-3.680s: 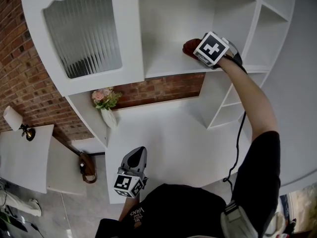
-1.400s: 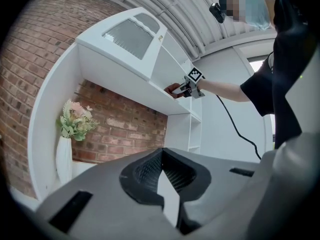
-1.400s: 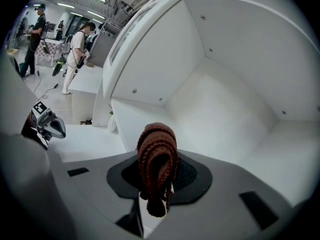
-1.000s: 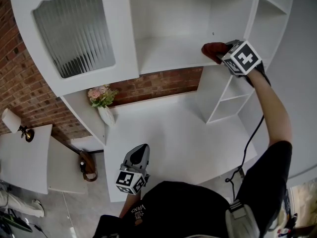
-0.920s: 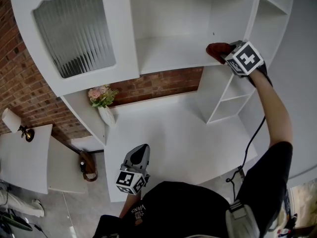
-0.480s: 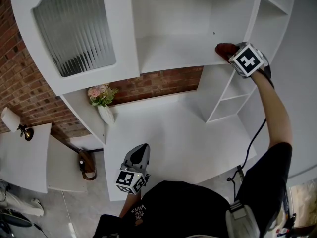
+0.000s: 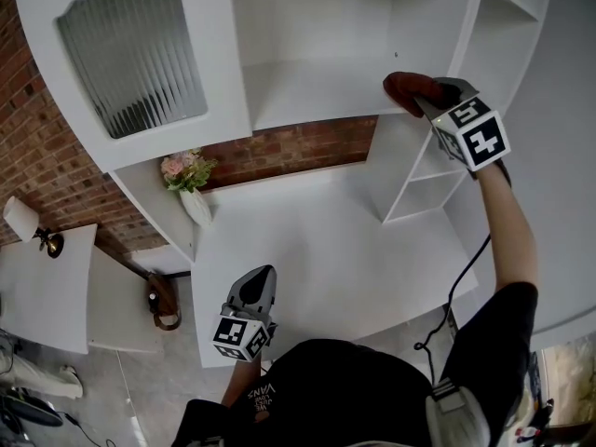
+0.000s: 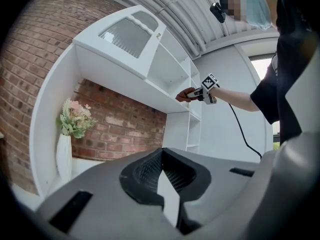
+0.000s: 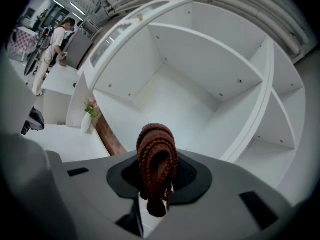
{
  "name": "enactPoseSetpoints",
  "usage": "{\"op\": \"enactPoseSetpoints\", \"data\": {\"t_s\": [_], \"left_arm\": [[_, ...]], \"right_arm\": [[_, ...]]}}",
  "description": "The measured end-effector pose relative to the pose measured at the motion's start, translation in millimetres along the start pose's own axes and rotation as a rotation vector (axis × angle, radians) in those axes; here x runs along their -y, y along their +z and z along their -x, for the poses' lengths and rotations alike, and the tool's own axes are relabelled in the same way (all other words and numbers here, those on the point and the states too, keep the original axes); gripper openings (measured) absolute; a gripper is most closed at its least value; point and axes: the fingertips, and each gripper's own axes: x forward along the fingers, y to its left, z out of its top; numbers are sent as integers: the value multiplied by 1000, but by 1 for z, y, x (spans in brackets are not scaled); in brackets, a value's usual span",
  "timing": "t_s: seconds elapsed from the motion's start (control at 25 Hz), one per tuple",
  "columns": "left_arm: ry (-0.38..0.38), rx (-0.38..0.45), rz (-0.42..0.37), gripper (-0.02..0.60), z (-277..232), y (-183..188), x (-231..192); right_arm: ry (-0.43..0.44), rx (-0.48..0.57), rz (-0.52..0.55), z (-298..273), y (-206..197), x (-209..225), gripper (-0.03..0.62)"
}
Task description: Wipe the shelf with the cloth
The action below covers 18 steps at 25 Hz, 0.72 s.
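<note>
A brown knitted cloth (image 7: 404,88) rests at the right front corner of the white shelf (image 7: 307,91), beside the upright divider. My right gripper (image 7: 425,97) is shut on it and reaches up from below and to the right. In the right gripper view the folded cloth (image 9: 156,151) stands bunched between the jaws of the right gripper (image 9: 156,186), with the shelf compartment (image 9: 150,116) ahead. My left gripper (image 7: 255,290) hangs low near the desk's front edge, shut and holding nothing. From the left gripper (image 8: 163,176) view, the cloth (image 8: 183,95) shows far off at the shelf edge.
A ribbed-glass cabinet door (image 7: 130,54) stands left of the shelf. A white vase of flowers (image 7: 187,182) sits at the back left of the white desk (image 7: 307,250) below. Small open shelves (image 7: 424,184) lie under the right corner. A person (image 9: 52,41) stands far off.
My right gripper carried the cloth rightward along the shelf's front to its right corner, and its body has dropped lower and outward. The left gripper stayed put.
</note>
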Motion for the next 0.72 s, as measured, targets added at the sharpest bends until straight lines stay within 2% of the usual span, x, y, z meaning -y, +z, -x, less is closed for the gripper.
{"op": "enactPoseSetpoints", "data": {"t_s": [0.32,0.72], "left_arm": [[35,-10,-13,8,-8,4,29],[87,-28,-41,8,-19,-3,86]], "right_arm": [[165,192,-73,37,-14,-59,95],[356,249,-190,55,-86,-125,95]]}}
